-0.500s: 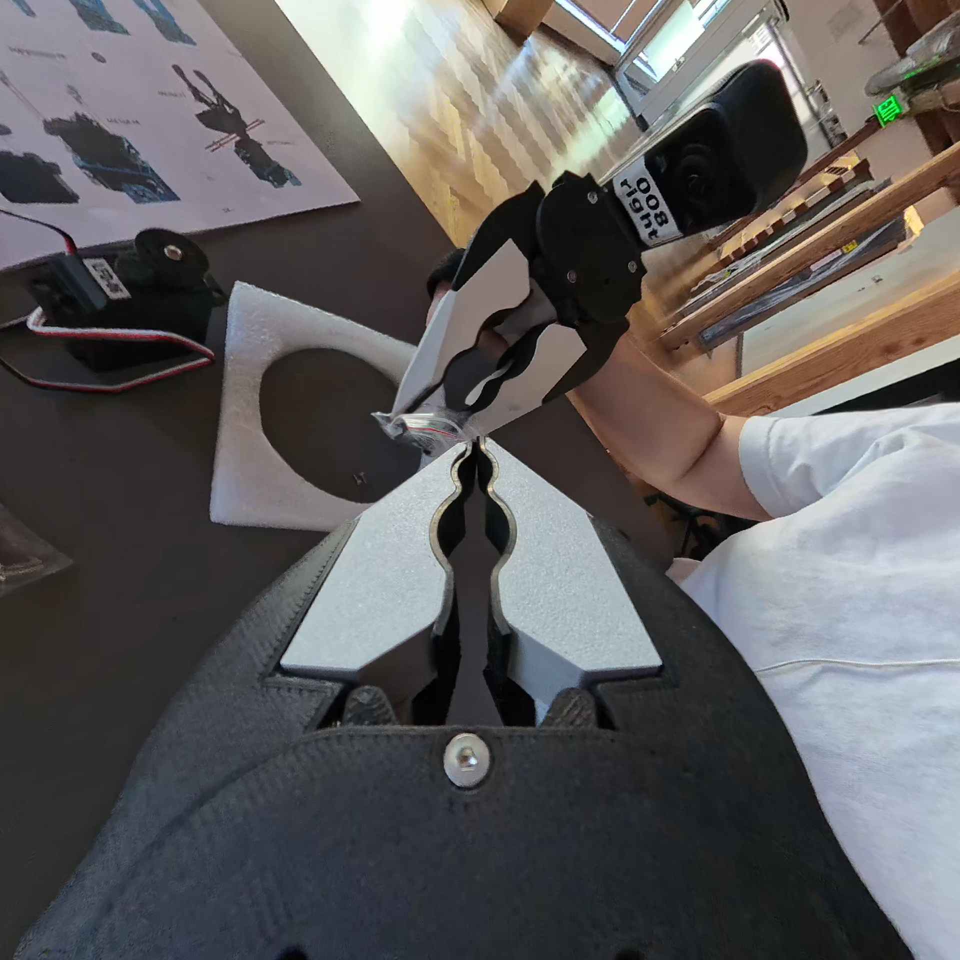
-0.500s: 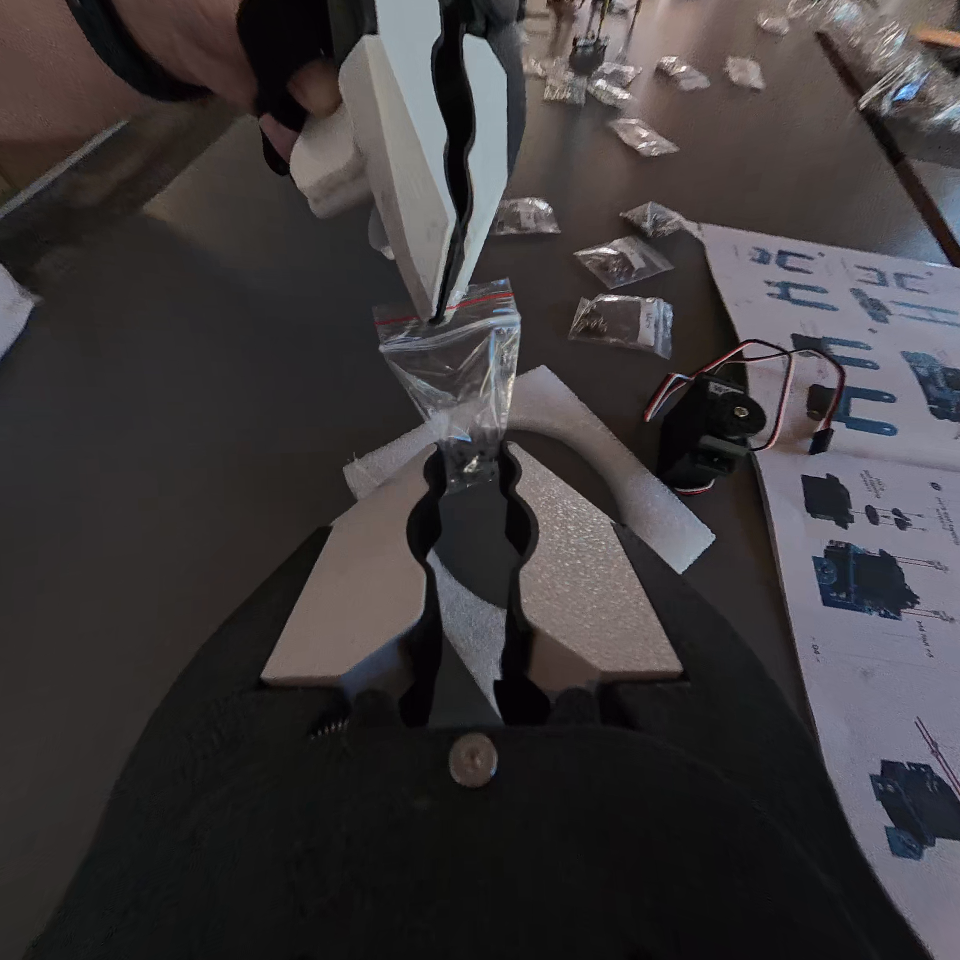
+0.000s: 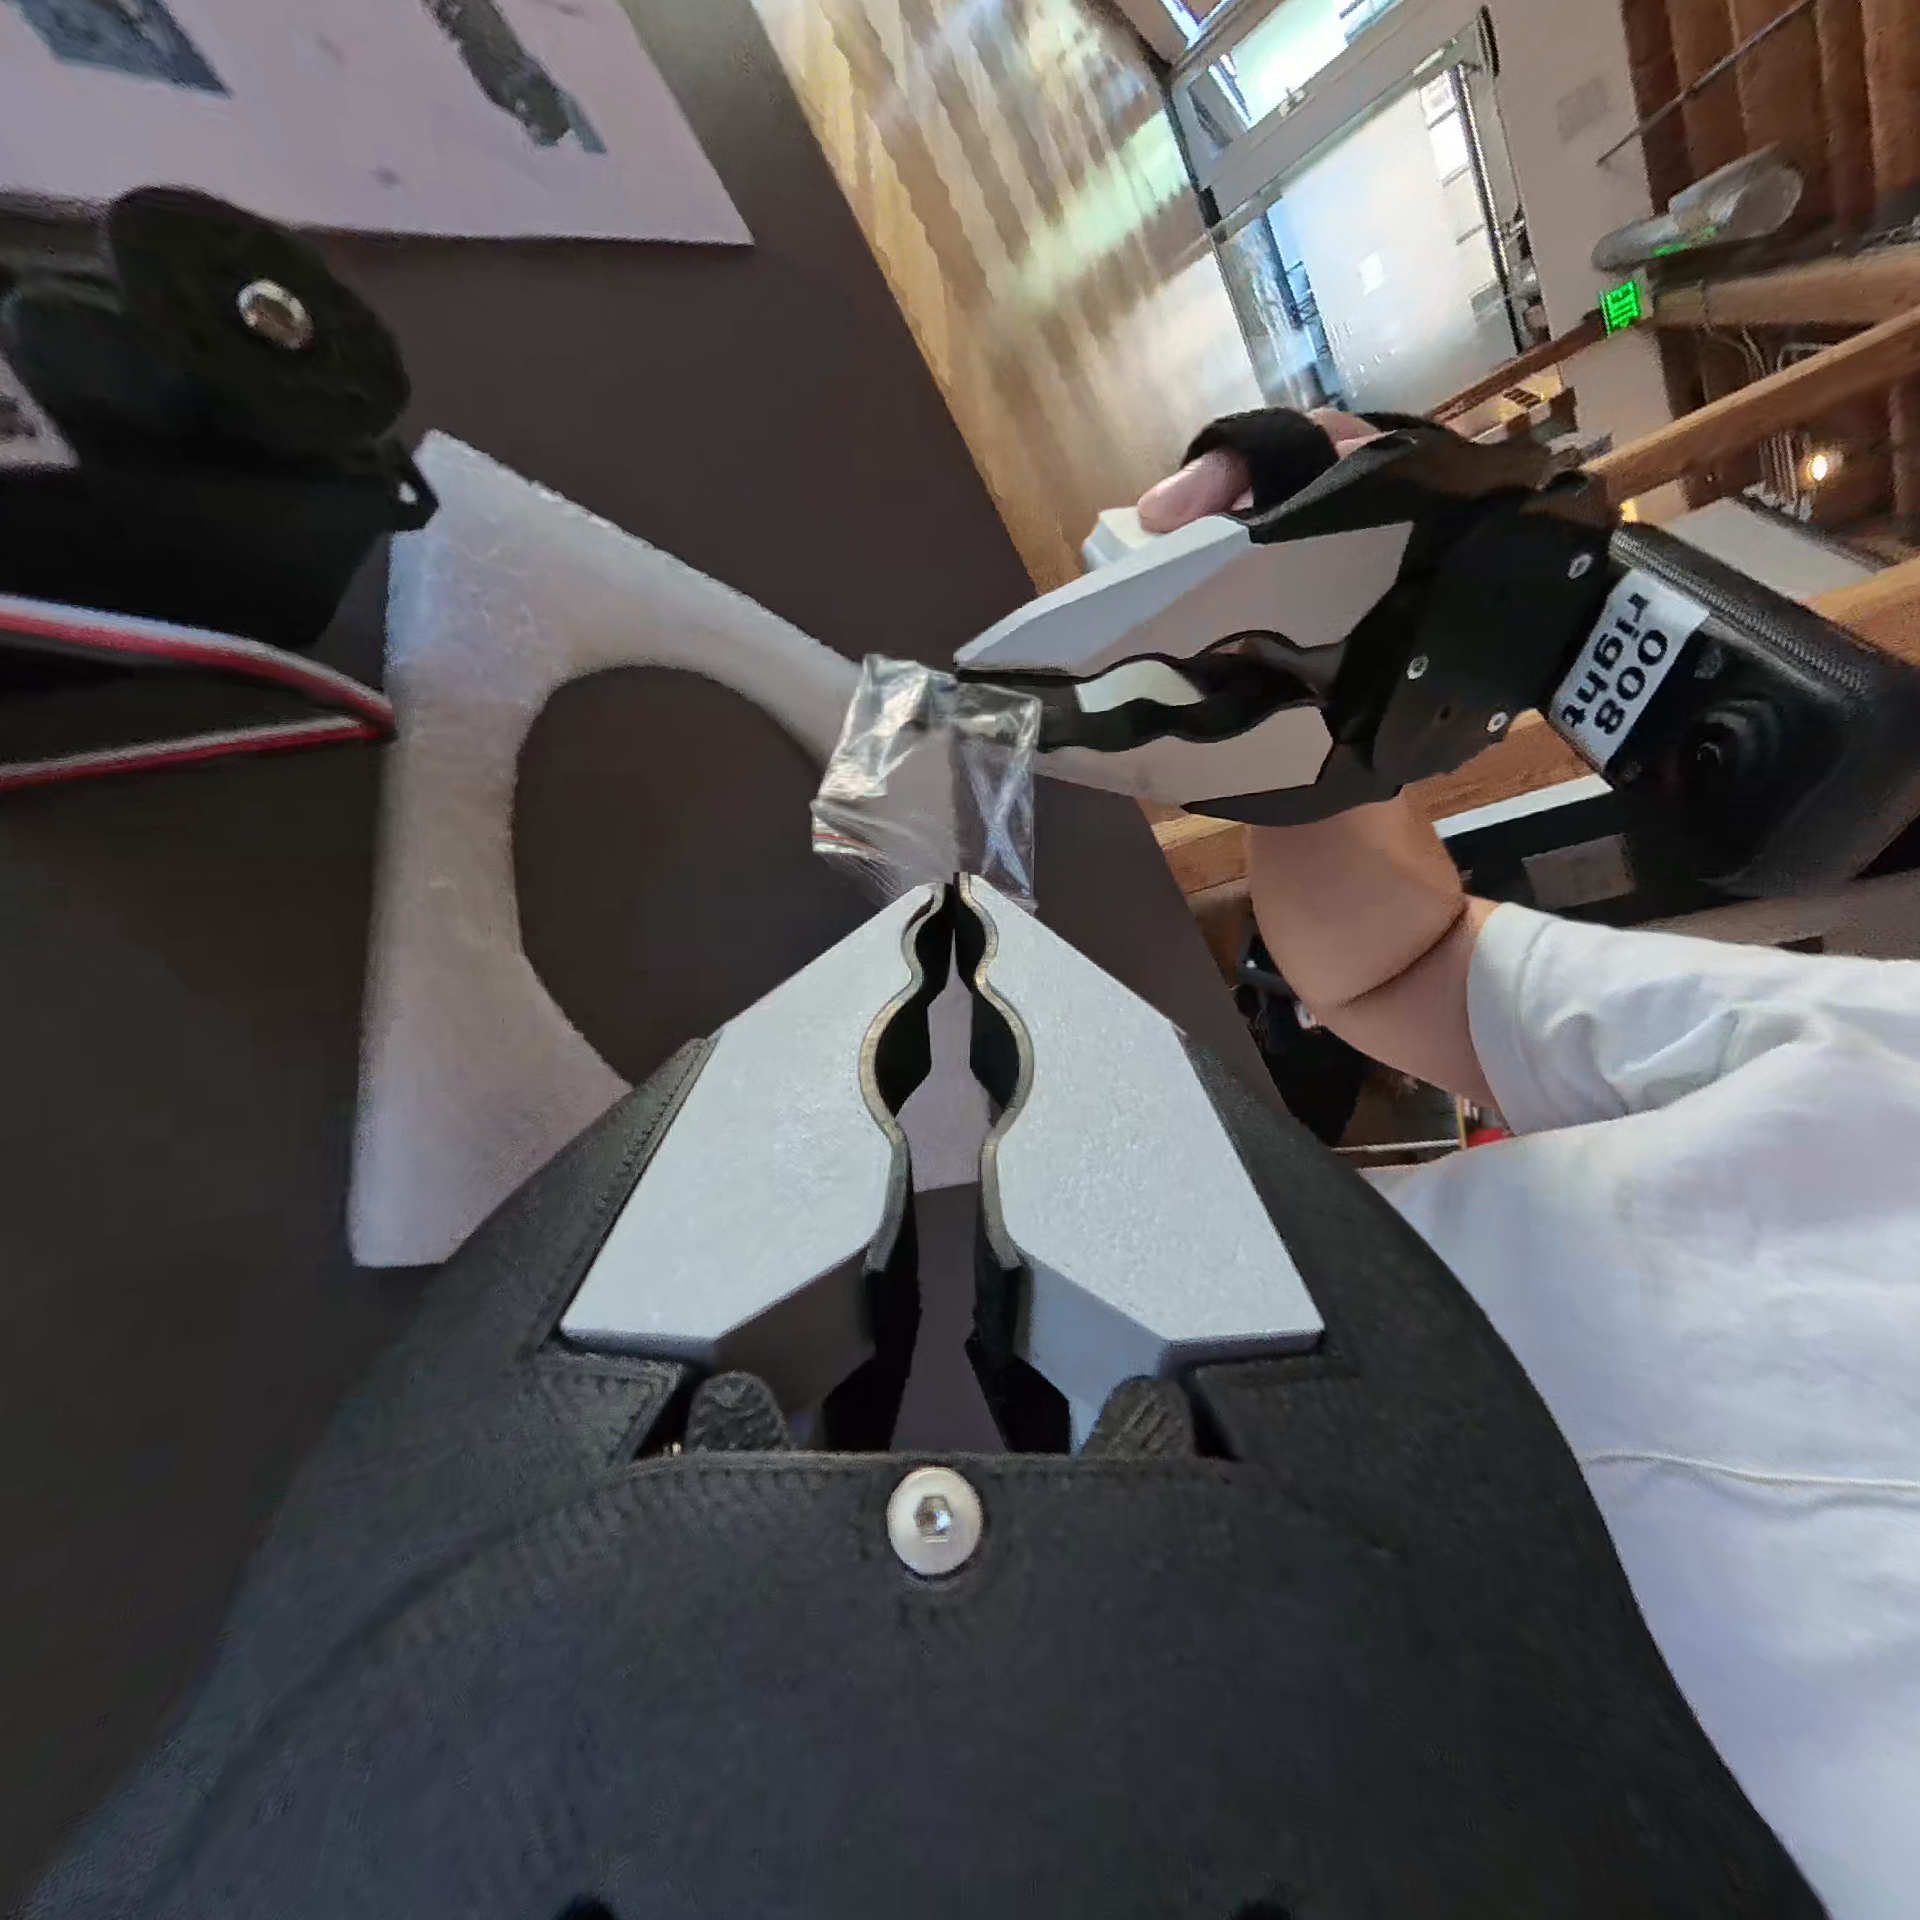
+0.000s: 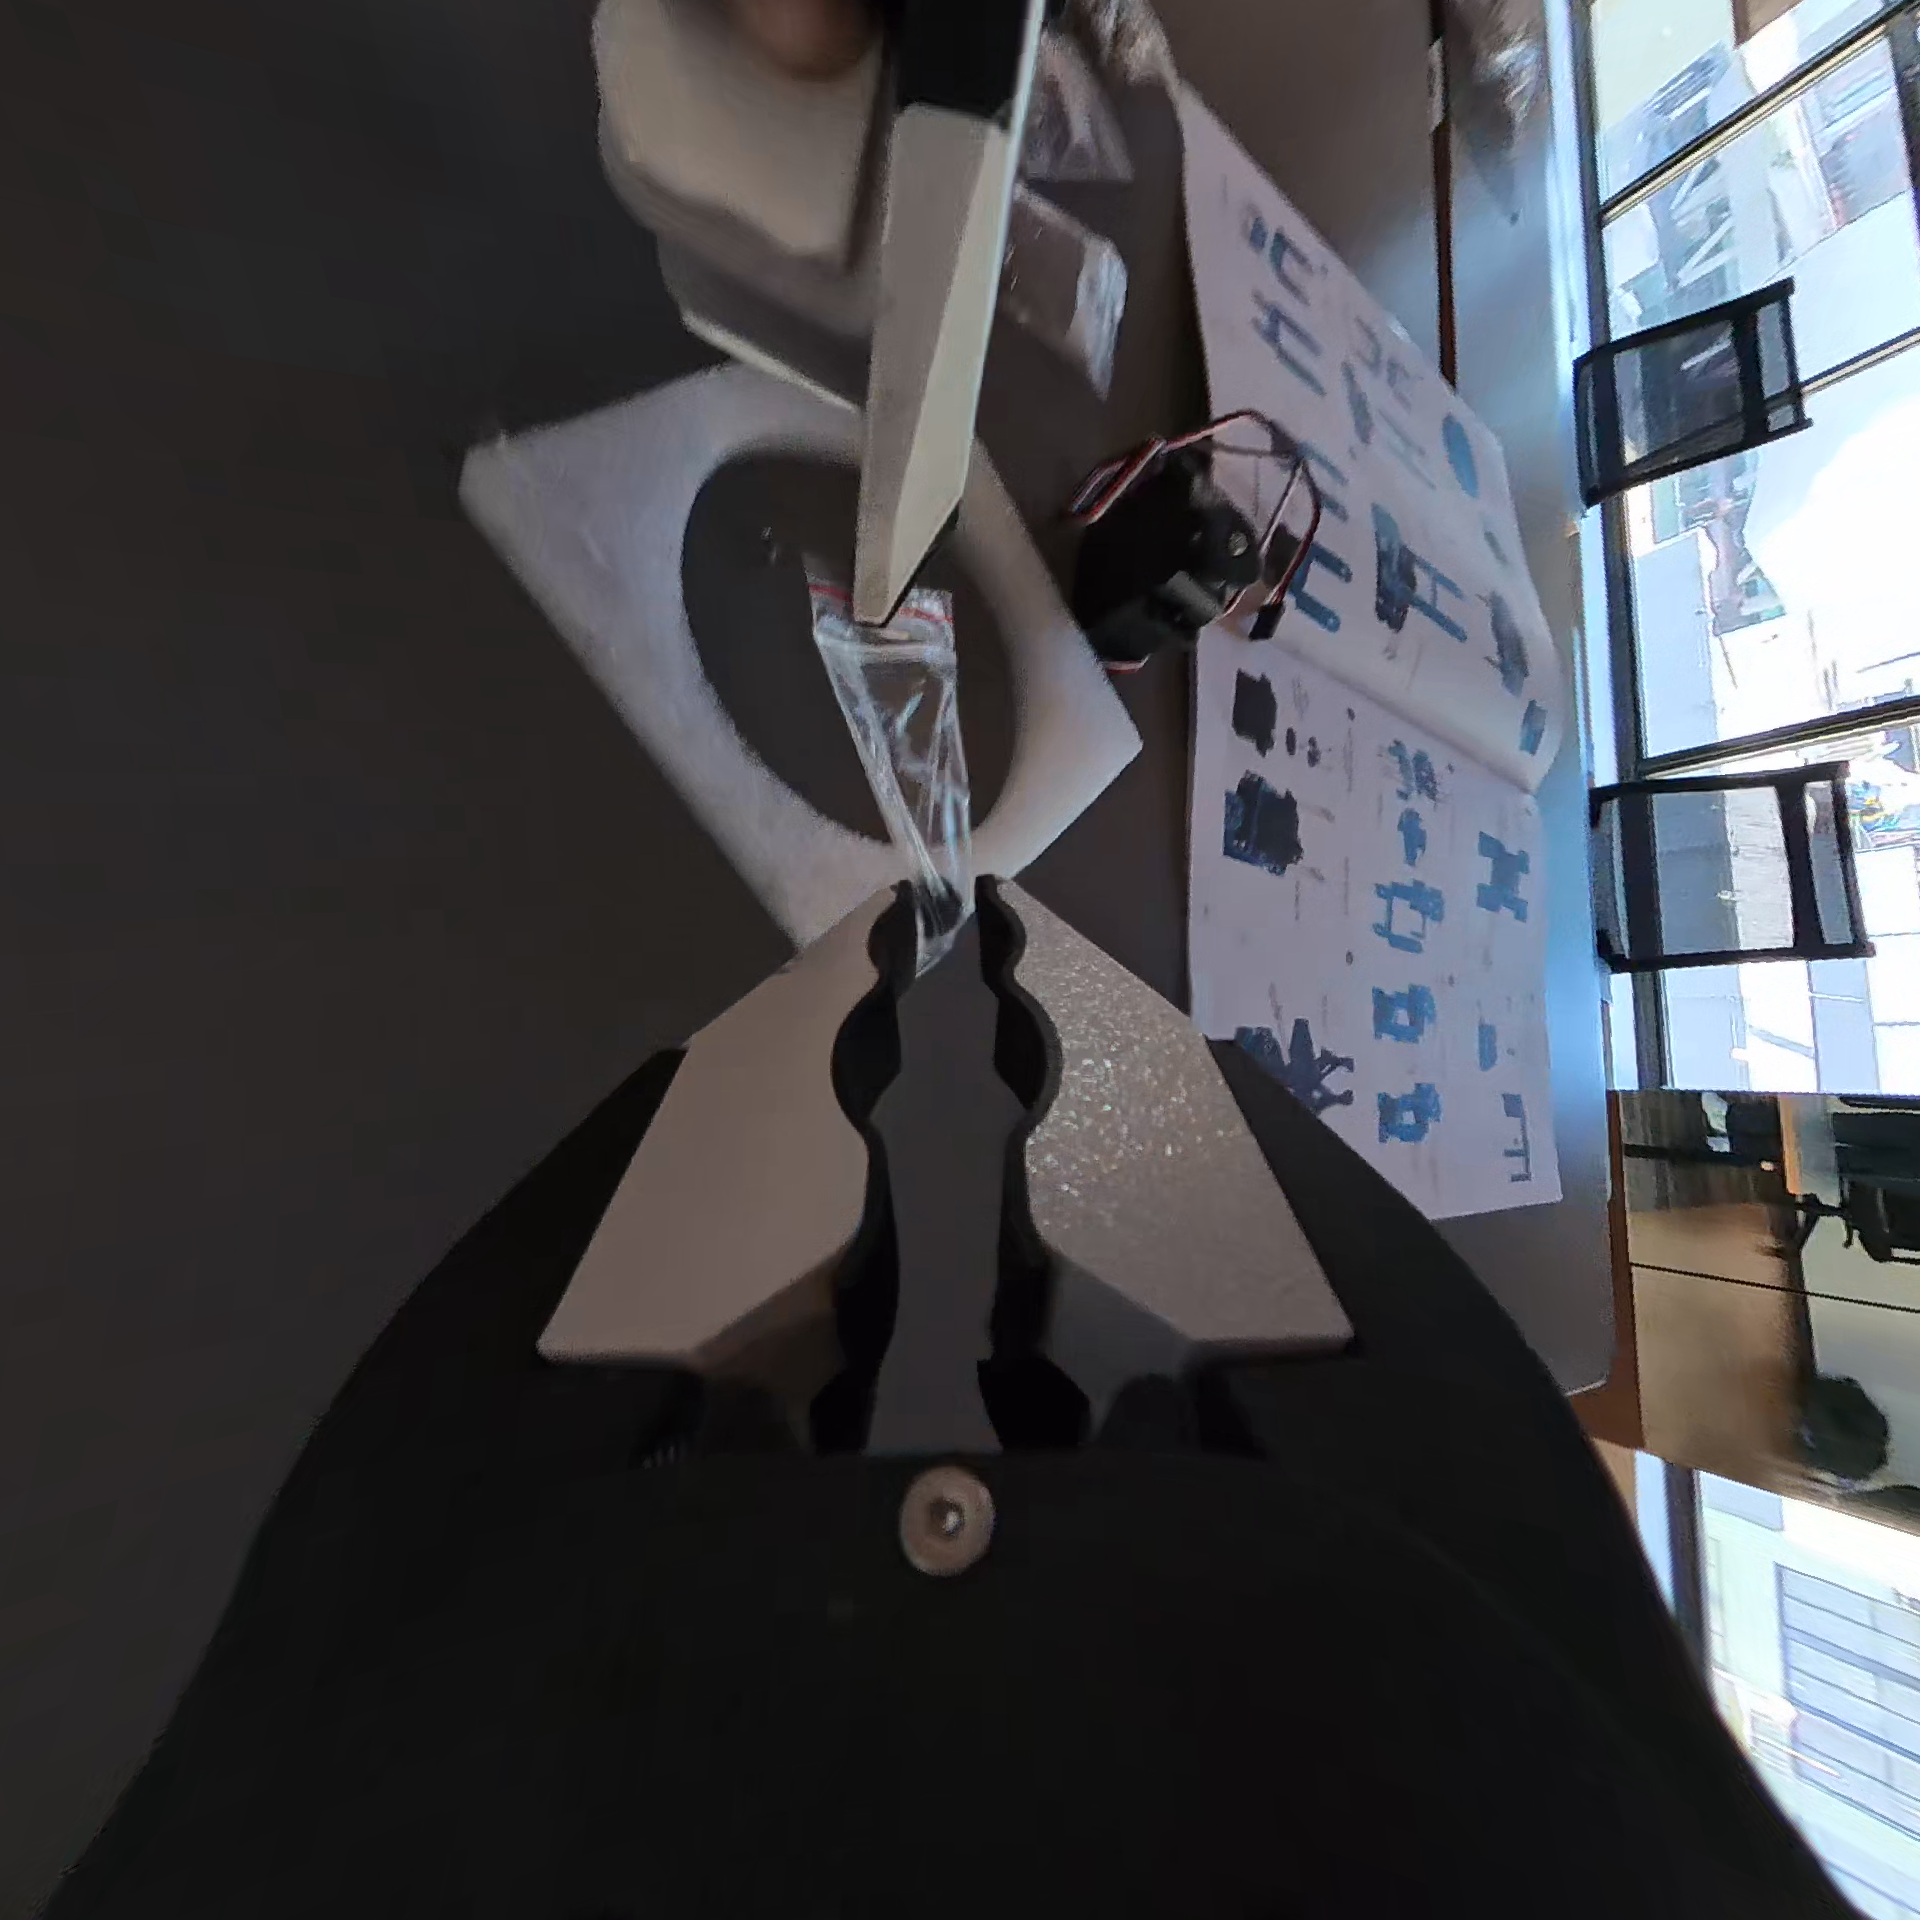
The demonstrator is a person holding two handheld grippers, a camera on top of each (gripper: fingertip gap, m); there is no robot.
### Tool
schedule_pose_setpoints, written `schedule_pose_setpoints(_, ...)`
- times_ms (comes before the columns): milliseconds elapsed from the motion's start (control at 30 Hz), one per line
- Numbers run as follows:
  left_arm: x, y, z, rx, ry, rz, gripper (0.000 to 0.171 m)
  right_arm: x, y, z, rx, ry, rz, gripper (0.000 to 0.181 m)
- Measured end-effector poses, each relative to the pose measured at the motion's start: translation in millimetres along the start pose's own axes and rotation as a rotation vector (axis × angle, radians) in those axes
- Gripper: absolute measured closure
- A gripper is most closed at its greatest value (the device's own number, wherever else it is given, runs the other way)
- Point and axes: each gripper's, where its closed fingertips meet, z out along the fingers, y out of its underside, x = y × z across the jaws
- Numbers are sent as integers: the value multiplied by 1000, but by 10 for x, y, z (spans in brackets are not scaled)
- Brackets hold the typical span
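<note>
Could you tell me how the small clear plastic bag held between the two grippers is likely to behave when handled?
The plastic bag looks floppy: it twists and creases between the left gripper and right gripper. It is probably light, being thin film with only a few small dark parts near the right gripper. Its glossy film may be slippery, so a pinch at an edge could slide off.

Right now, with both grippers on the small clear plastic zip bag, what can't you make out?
- Contents of the small clear plastic zip bag: dark bits, too small and blurred, partly squeezed in the right gripper, right wrist view.
- Bag seal, open or closed: crumpled and blurred at the left gripper, both views.
- Black servo motor: cut off by the left edge, left wrist view.
</note>
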Motion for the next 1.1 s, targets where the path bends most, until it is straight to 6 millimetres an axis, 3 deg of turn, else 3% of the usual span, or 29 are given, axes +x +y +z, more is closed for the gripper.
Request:
schedule_pose_setpoints(100, -53, 29, -5, -1, -9, -30, 171, -63, 89, 10, -22, -26, 5, 168)
schedule_pose_setpoints(167, -79, 31, -25, 3, -17, -40, 171, -91, 66, -16, 20, -48, 48, 180)
schedule_pose_setpoints(367, -116, -5, -62, 24, -7, -82, 171, -104, 28, 3, 80, -64, 88, 181)
schedule_pose_setpoints(533, -123, -69, -88, 57, 4, -105, 171, 52, -171, -135, 75, 37, -50, 181)
schedule_pose_setpoints(633, -151, -81, -80, 56, 3, -118, 171, 44, -87, -97, -12, 2, -94, 181)
schedule_pose_setpoints(700, -167, -77, -75, 54, -5, -118, 171, 50, -246, -138, 58, 18, -151, 181)
schedule_pose_setpoints(767, -197, -65, -69, 44, -21, -114, 171, 35, -77, -59, -21, -21, -144, 181)
schedule_pose_setpoints(867, -215, -47, -70, 39, -21, -128, 171, 16, -151, -53, 16, -19, -203, 181)
schedule_pose_setpoints(933, -201, -39, -78, 40, -4, -144, 171, 13, -4, -27, -79, -34, -234, 181)
schedule_pose_setpoints(1000, -216, -19, -84, 34, -11, -143, 171, -9, -178, -79, -5, -29, -267, 181)
schedule_pose_setpoints(1100, -214, -21, -78, 33, -2, -151, 171, -25, 36, 12, -108, -63, -280, 181)
